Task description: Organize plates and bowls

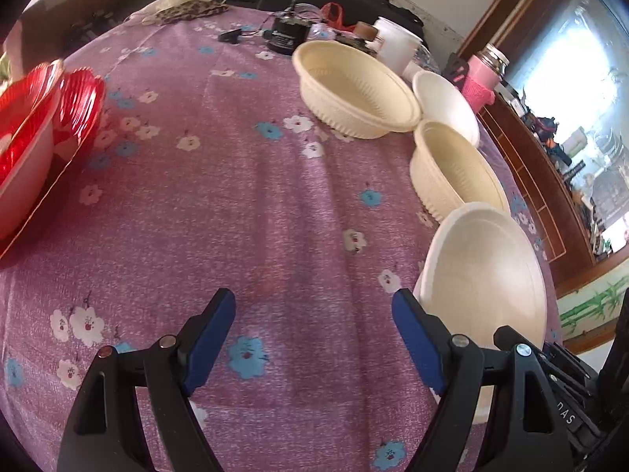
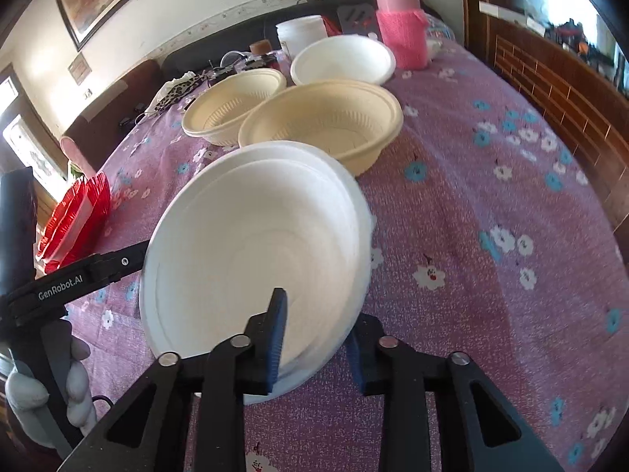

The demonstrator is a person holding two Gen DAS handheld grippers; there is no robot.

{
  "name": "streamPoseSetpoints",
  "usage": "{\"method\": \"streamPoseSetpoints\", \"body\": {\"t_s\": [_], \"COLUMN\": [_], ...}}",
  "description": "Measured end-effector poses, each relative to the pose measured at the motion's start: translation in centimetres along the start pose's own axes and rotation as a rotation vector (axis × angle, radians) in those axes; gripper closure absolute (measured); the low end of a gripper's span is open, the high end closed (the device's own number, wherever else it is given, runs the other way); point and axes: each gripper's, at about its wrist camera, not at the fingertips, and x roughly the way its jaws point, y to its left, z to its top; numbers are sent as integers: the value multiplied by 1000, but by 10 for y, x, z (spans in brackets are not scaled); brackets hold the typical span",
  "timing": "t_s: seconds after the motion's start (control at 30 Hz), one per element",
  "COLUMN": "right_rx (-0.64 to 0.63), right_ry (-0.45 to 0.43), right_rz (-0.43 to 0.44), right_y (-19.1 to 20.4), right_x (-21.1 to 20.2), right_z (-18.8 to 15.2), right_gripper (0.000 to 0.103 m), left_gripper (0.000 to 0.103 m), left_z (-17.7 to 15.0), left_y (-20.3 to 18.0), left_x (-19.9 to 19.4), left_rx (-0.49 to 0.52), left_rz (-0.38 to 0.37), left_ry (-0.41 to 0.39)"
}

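Right gripper [image 2: 314,334] jaws clamp the white bowl [image 2: 255,251]; left gripper [image 1: 314,326] jaws wide, empty. 2 cream bowls [image 2: 322,122] and 1 white remain unstacked on the bench [image 2: 491,204].

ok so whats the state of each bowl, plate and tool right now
left tool: open, empty
right tool: shut on white bowl
white bowl: held, tilted
far white bowl: upright, empty
two cream bowls: upright, empty
red plates: stacked, overlapping

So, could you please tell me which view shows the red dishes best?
The left wrist view: the red dishes sit large at its left edge, ribbing visible, though cropped. The right wrist view shows them small, edge-on, beside the left gripper's body.
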Motion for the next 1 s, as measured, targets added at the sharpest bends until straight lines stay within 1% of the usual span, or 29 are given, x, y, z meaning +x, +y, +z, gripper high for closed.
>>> {"method": "streamPoseSetpoints", "body": {"t_s": [0.07, 0.17, 0.27, 0.3, 0.33, 0.4, 0.43, 0.5, 0.57, 0.67, 0.73, 0.8, 0.83, 0.87, 1.0], "right_rx": [-22, -74, -85, -83, -81, -88, -93, -106, -124, -133, -150, -170, -189, -203, -268], "right_ry": [-5, -11, -15, -16, -18, -29, -32, -47, -65, -79, -89, -99, -107, -110, -148], "right_rz": [-6, -30, -40, -36, -26, -8, 5, 9, 7, 43, 76, 97, 116, 139, 175], "right_y": [6, 20, 26, 26, 27, 31, 35, 44, 55, 70, 86, 103, 118, 130, 180], "right_x": [-2, -4, -4, -5, -6, -11, -12, -17, -21, -24, -26, -27, -27, -27, -27], "right_z": [1, 0, 0, -1, -1, 0, 0, 2, 4, 11, 17, 23, 28, 32, 47], "right_gripper": [77, 76, 76, 76, 76, 76, 77, 78, 78, 77, 77, 77, 77, 77, 77], "left_gripper": [22, 22, 24, 35, 66, 96, 100, 101, 101, 100, 100, 100, 101, 101, 101], "left_z": [0, 1, 0, -1, -2, -3, -5, -7, -7, -3, 1, 5, 7, 9, 17], "left_y": [6, 8, 13, 13, 12, 10, 10, 12, 18, 35, 46, 58, 65, 73, 106], "left_x": [-2, -2, -4, -5, -5, -2, -3, -9, -22, -47, -66, -87, -97, -109, -146], "left_rx": [-20, -17, -10, 1, 22, 45, 43, 39, 23, -15, -38, -60, -70, -82, -127], "left_rz": [-13, 16, 12, 7, -22, -53, -59, -43, -43, -48, -35, -19, -16, 0, 53], "left_ry": [-1, 3, 0, -3, -1, 31, 35, 11, -24, -85, -132, -180, -201, -227, -314]}}
